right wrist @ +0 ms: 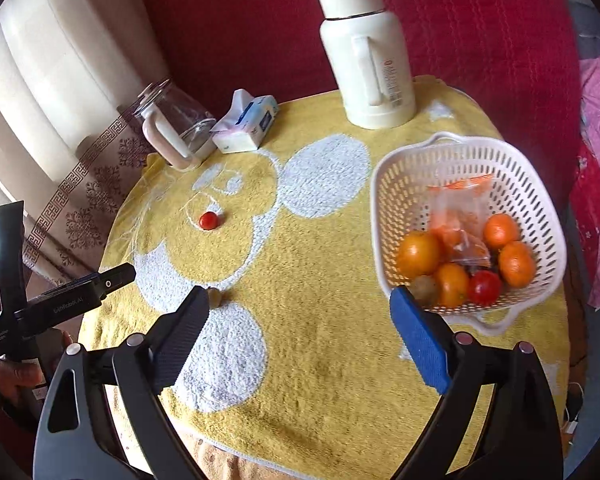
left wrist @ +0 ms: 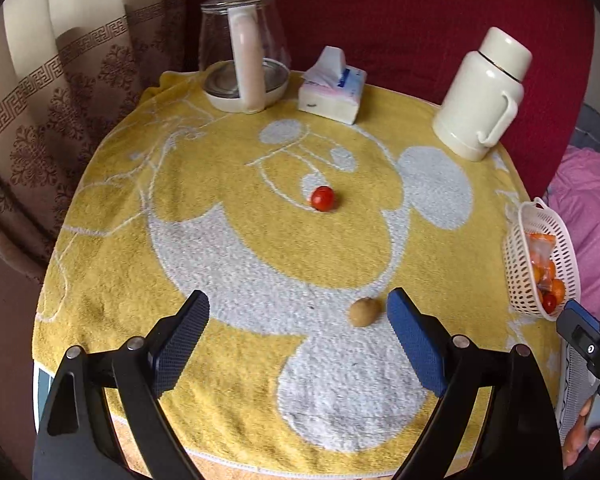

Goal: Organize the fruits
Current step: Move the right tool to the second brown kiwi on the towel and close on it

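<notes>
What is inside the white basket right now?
The white basket holds several orange fruits, a red tomato, a brownish fruit and a clear plastic bag. Whatever lies under the bag is hidden.

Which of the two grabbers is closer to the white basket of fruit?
Right. The right gripper hangs open with its blue finger at the white basket rim; the left gripper is open farther away, over the towel by the small brown fruit.

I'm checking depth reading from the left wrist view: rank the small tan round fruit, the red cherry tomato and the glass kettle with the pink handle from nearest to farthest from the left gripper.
1. Small tan round fruit, just inside the left gripper's blue finger, on the towel.
2. Red cherry tomato, mid-table, farther ahead.
3. Glass kettle with the pink handle, at the far left edge.
</notes>
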Action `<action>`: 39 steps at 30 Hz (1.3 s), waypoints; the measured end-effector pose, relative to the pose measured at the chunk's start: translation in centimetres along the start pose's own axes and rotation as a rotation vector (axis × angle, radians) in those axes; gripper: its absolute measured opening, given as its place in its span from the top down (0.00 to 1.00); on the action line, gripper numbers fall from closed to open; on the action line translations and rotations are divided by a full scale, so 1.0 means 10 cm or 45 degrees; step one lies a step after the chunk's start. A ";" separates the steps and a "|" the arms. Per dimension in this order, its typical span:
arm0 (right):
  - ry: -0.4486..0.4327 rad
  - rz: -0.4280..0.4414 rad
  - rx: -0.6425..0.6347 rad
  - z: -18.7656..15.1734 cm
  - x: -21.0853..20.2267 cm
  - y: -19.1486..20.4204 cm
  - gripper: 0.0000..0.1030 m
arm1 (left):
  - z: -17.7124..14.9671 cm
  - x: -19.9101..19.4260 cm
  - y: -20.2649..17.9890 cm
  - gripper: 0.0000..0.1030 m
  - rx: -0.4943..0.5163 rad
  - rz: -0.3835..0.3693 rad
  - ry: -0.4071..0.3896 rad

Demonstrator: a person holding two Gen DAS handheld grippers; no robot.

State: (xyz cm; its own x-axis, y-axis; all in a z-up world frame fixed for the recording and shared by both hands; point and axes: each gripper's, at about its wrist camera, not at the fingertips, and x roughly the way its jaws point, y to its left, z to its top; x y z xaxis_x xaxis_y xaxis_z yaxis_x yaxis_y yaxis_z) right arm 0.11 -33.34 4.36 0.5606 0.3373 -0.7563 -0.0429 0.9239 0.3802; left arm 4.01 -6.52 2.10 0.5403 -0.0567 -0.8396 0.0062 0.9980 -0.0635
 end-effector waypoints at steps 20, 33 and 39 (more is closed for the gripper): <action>0.223 0.020 -0.204 -0.10 1.18 0.96 0.19 | 0.03 0.08 0.99 0.13 -0.071 0.075 0.048; 0.314 -0.035 -0.233 -0.14 1.61 1.09 0.53 | 0.14 0.25 1.24 0.13 -0.068 0.045 0.072; 0.322 -0.065 -0.248 -0.15 1.68 1.09 0.68 | 0.17 0.33 1.26 0.13 -0.052 0.030 0.085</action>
State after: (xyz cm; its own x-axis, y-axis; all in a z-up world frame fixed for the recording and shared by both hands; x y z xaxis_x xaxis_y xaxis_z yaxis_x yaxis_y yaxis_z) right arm 7.81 -17.35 -5.07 0.3437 0.3016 -0.8893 -0.1915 0.9496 0.2481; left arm 7.32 5.90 -0.59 0.4828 -0.0365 -0.8750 -0.0409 0.9971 -0.0641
